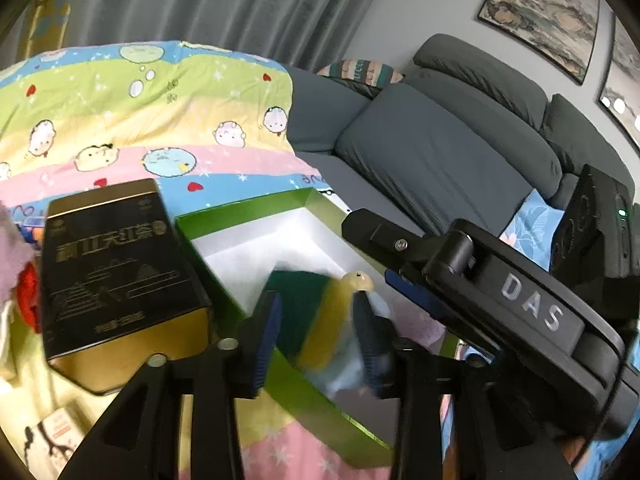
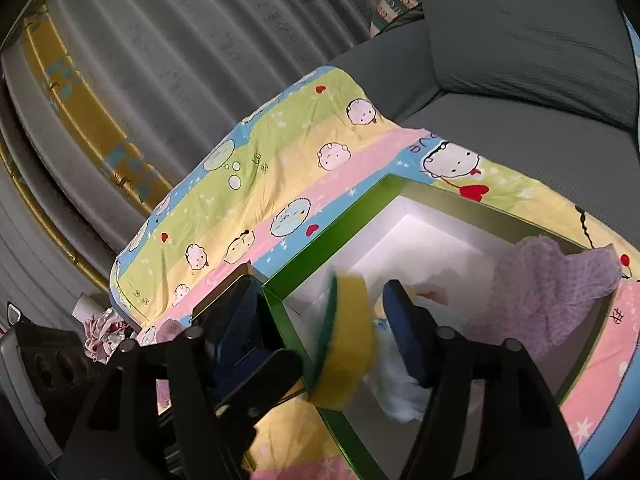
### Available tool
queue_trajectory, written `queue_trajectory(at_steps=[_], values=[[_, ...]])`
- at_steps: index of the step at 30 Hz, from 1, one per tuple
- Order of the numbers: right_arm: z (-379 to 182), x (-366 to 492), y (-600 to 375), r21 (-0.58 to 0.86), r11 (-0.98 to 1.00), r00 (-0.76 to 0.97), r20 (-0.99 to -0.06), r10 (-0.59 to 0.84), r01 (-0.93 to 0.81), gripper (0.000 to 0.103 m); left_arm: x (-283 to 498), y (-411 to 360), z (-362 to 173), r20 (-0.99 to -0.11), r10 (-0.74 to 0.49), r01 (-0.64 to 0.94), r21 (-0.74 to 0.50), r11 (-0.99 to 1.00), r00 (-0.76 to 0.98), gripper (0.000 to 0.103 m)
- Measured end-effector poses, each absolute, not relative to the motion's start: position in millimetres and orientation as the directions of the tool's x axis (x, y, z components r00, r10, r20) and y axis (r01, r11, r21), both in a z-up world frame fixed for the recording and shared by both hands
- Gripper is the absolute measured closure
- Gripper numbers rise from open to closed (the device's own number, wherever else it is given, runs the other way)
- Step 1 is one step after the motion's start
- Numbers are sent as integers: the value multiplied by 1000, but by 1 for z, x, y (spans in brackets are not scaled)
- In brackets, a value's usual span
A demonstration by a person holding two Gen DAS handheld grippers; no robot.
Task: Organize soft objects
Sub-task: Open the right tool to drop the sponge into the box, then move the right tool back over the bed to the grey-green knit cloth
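A yellow-and-green sponge (image 2: 346, 336) hangs over the near rim of the green box (image 2: 320, 236), its long axis running from the rim at 6 o'clock toward the white interior at 12, green scouring face turned left. The right gripper (image 2: 332, 328) stands wide, its blue pads clear of the sponge between them; no earlier view shows how it got there. In the left wrist view the left gripper (image 1: 316, 336) is partly parted around the blurred sponge (image 1: 316, 312), contact unclear. A lilac cloth (image 2: 556, 296) drapes the box's 3 o'clock wall. A white, blurred item under the sponge is hard to identify. A black tea tin (image 1: 116, 272) lies at 9 o'clock on the cartoon-print quilt (image 1: 140, 112).
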State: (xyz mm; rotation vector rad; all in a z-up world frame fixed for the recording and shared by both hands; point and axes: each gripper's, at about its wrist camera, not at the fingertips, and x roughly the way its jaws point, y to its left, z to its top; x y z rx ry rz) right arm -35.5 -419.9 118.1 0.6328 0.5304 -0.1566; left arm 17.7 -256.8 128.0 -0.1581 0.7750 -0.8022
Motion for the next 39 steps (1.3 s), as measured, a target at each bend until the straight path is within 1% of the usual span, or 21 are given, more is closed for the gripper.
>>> queue_trajectory(at_steps=[1, 2, 3, 6, 8, 9, 13, 18, 21, 22, 23, 25, 29, 33, 35, 36, 39], values=[[119, -36, -419, 519, 802, 856, -517, 20, 295, 34, 15, -252, 130, -560, -697, 586, -406, 702, 447, 44], [120, -37, -416, 516, 806, 857, -515, 22, 289, 32, 11, -246, 132, -556, -692, 580, -401, 709, 461, 38], [122, -39, -413, 512, 812, 859, -511, 23, 282, 29, 8, -241, 135, -554, -683, 576, -391, 718, 476, 37], [127, -42, -405, 497, 824, 860, -510, 24, 272, 28, -3, -221, 144, -547, -665, 566, -369, 737, 509, 32], [131, -44, -397, 486, 836, 863, -505, 28, 257, 24, -10, -203, 150, -540, -650, 545, -368, 753, 534, 24], [132, -46, -392, 478, 844, 866, -500, 34, 243, 22, -13, -195, 151, -538, -642, 534, -367, 761, 545, 23], [135, -48, -373, 454, 866, 861, -505, 55, 211, 20, -22, -159, 156, -544, -601, 480, -365, 798, 586, 21], [134, -47, -346, 445, 882, 851, -514, 108, 156, 12, -31, -110, 154, -580, -516, 376, -354, 856, 630, 20], [132, -46, -330, 436, 891, 841, -523, 136, 128, 10, -37, -75, 149, -605, -462, 308, -347, 886, 649, 19], [131, -45, -323, 431, 894, 837, -529, 138, 125, 9, -39, -64, 147, -612, -444, 288, -342, 895, 655, 17], [130, -45, -319, 427, 896, 833, -534, 141, 122, 9, -41, -53, 145, -620, -422, 263, -336, 905, 661, 13], [129, -43, -309, 414, 903, 825, -545, 148, 111, 9, -44, -34, 139, -640, -382, 226, -315, 922, 667, 10], [126, -39, -289, 396, 913, 812, -562, 159, 96, 8, -47, 1, 125, -659, -320, 167, -285, 944, 681, 10], [122, -36, -266, 387, 918, 795, -581, 174, 82, 6, -44, 34, 101, -658, -281, 83, -316, 945, 699, 10], [119, -34, -254, 398, 915, 787, -585, 198, 65, 6, -38, 45, 89, -700, -248, 19, -317, 948, 670, 10], [117, -32, -250, 402, 914, 781, -588, 208, 58, 6, -38, 48, 89, -707, -243, 10, -316, 949, 664, 10], [112, -28, -236, 392, 919, 761, -607, 230, 35, 5, -37, 58, 90, -687, -227, -11, -323, 946, 690, 10]])
